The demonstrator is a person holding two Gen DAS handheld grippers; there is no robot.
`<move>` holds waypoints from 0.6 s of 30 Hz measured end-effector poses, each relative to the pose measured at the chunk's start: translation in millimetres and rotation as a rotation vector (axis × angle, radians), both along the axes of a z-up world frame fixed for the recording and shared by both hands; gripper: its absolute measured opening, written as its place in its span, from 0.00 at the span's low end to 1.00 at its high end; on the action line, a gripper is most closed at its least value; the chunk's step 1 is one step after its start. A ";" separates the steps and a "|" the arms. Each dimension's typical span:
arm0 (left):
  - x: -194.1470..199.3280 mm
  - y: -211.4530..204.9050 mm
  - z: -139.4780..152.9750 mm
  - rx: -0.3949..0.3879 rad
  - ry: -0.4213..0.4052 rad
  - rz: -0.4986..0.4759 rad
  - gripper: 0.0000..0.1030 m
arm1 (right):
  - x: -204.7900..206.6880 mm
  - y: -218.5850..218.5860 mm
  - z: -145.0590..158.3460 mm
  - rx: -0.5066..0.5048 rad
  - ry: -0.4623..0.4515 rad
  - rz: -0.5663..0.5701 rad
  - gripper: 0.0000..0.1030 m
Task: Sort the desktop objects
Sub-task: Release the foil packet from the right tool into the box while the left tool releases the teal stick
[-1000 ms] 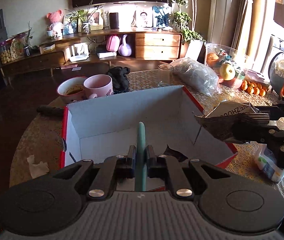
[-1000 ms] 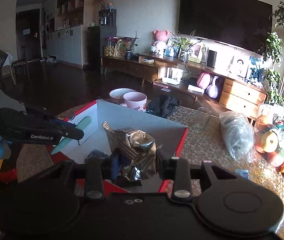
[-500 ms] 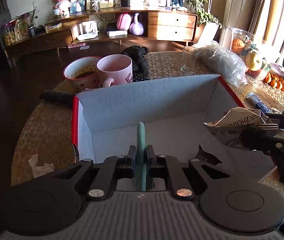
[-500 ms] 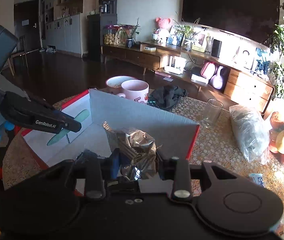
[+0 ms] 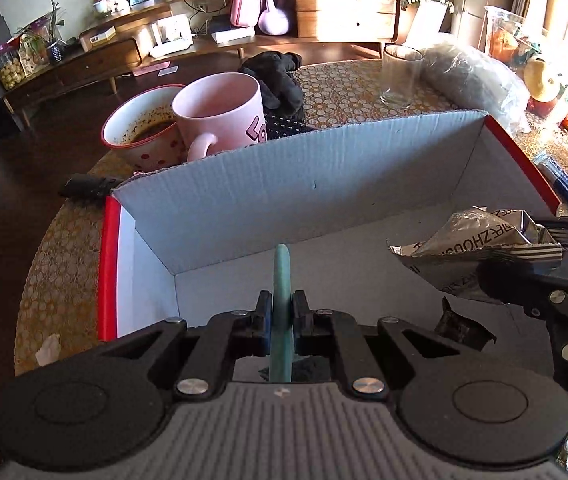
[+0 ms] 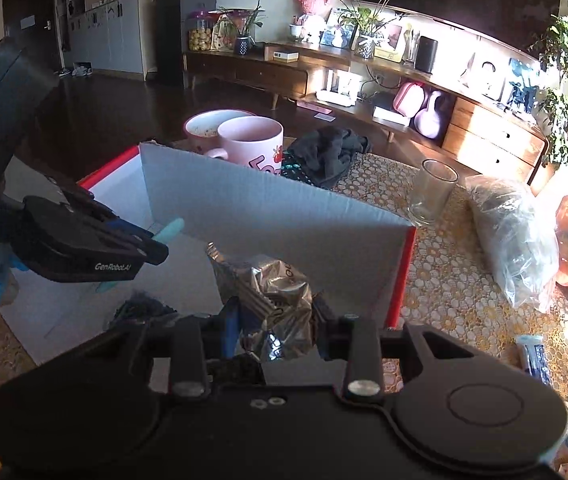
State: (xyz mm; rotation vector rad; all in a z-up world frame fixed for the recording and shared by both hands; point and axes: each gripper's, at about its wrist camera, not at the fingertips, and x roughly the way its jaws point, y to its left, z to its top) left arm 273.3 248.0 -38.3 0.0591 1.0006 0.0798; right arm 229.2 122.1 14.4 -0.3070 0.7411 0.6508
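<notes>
While both grippers hang over the open cardboard box (image 5: 304, 176), the left gripper (image 5: 283, 316) is clamped on a slim teal stick (image 5: 283, 280), flat and smooth with a rounded tip, its long axis running straight out along the fingers toward the box's far corrugated wall. The right gripper (image 6: 274, 316) pinches a crumpled silver foil wrapper (image 6: 280, 292), shiny and creased, above the box's grey floor. A pink mug (image 5: 220, 112) stands just behind the box.
</notes>
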 end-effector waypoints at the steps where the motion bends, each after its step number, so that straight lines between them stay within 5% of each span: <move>1: 2.3 -0.4 -2.3 0.003 0.008 -0.003 0.08 | 0.6 0.8 -0.6 0.000 0.006 0.003 0.35; 18: 22.8 2.3 -27.9 -0.011 0.146 -0.010 0.09 | -0.4 10.1 -18.1 -0.047 0.044 0.021 0.37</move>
